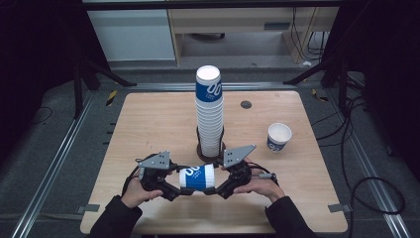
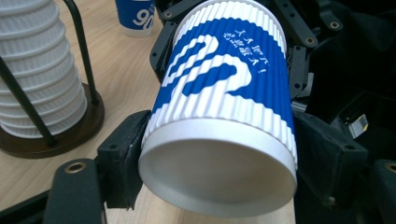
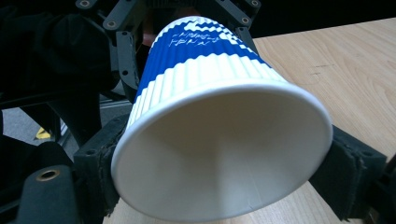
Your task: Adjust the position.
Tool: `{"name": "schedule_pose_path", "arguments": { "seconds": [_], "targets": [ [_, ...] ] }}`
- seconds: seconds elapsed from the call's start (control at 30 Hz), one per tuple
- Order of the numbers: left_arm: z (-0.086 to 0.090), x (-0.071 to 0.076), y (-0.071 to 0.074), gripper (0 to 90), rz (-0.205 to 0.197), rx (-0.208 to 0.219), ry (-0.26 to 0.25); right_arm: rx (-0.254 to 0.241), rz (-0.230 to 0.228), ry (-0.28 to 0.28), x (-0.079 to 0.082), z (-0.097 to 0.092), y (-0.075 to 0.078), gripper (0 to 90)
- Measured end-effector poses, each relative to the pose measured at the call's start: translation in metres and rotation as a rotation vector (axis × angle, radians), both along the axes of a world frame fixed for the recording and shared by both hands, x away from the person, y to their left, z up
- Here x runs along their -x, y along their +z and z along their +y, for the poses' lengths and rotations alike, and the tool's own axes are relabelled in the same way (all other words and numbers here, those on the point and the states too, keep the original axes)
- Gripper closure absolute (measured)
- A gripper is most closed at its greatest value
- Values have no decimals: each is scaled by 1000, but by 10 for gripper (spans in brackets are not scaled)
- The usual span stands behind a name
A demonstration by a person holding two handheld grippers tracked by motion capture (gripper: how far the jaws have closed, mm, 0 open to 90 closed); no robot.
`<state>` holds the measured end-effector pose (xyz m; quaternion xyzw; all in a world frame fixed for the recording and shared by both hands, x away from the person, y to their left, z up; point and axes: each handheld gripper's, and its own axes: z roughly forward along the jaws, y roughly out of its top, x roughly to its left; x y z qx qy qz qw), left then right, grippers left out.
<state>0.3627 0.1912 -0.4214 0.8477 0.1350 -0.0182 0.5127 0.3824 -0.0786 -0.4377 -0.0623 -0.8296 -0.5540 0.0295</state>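
Both grippers' fingers (image 1: 174,190) hold a cup (image 1: 197,177) sideways before the cup stack (image 1: 209,111).

On the table (image 1: 148,119): cup stack (image 1: 209,111) at centre; behind the stack, a round plug (image 1: 246,104); right of it, a lone cup (image 1: 279,136); before it, a sideways cup (image 1: 197,177) between two grippers.

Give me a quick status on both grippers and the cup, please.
Left gripper and right gripper both clamped on the blue-and-white cup, held sideways between them. Cup stack just behind; lone cup off right.
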Motion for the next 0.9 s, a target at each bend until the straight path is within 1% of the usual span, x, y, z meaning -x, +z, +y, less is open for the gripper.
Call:
{"name": "schedule_pose_path", "arguments": {
  "seconds": [0.07, 0.1, 0.17, 0.2, 0.23, 0.27, 0.3, 0.33, 0.37, 0.4, 0.43, 0.47, 0.5, 0.53, 0.57, 0.6, 0.63, 0.67, 0.7, 0.73, 0.77, 0.8, 0.9],
  "targets": [
    [0, 0, 0, 193, -3, -3, 3, 1, -2, -3, 0, -1, 0, 163],
    [1, 0, 1, 193, -8, -5, 10, 1, -3, -7, 0, -2, 1, 163],
    [4, -1, 2, 164, -15, -16, 23, 8, -8, -21, -1, -4, 2, 163],
    [7, -3, 2, 143, -9, -35, 28, 22, -15, -32, -2, -7, 3, 162],
    [7, -3, 2, 134, -9, -35, 28, 22, -15, -32, -2, -7, 3, 162],
    [8, -4, 2, 126, -17, -62, 36, 46, -28, -43, -3, -7, 3, 162],
    [8, -4, 1, 124, -24, -82, 42, 56, -29, -47, -3, -8, 2, 162],
    [8, -5, -1, 116, -25, -125, 43, 74, -33, -52, -3, -7, 1, 162],
    [8, -5, -1, 116, -25, -125, 43, 74, -33, -52, -3, -7, 1, 162],
    [5, -5, -4, 113, -27, -173, 44, 113, -38, -57, -4, -5, -2, 161],
    [5, -5, -4, 106, -27, -173, 44, 113, -38, -57, -4, -5, -2, 161],
    [2, -5, -7, 106, -29, -206, 32, 130, -40, -58, -3, -4, -4, 161],
    [0, -4, -9, 100, -34, -233, 31, 159, -48, -53, -3, -1, -7, 160],
    [-3, -4, -11, 95, -31, -259, 25, 194, -49, -39, -2, 3, -12, 160],
    [-5, -4, -13, 94, -33, -277, 24, 207, -50, -35, -1, 5, -13, 159],
    [-10, -3, -17, 95, -43, -323, 5, 221, -51, -28, -1, 7, -15, 159],
    [-10, -3, -17, 95, -43, -323, 5, 221, -51, -28, -1, 7, -15, 159],
    [-13, -1, -19, 101, -48, -338, 0, 243, -51, -10, 1, 12, -18, 159],
    [-15, -1, -20, 101, -48, -347, -5, 243, -51, -10, 1, 12, -18, 159],
    [-18, 1, -22, 109, -49, -364, -20, 251, -47, 1, 2, 14, -19, 159],
    [-18, 1, -22, 114, -49, -364, -20, 251, -47, 1, 2, 14, -19, 159],
    [-21, 2, -25, 126, -52, -390, -40, 255, -47, 13, 3, 16, -20, 159],
    [-24, 3, -26, 160, -48, -398, -54, 260, -44, 28, 5, 18, -21, 159]
  ]
}}
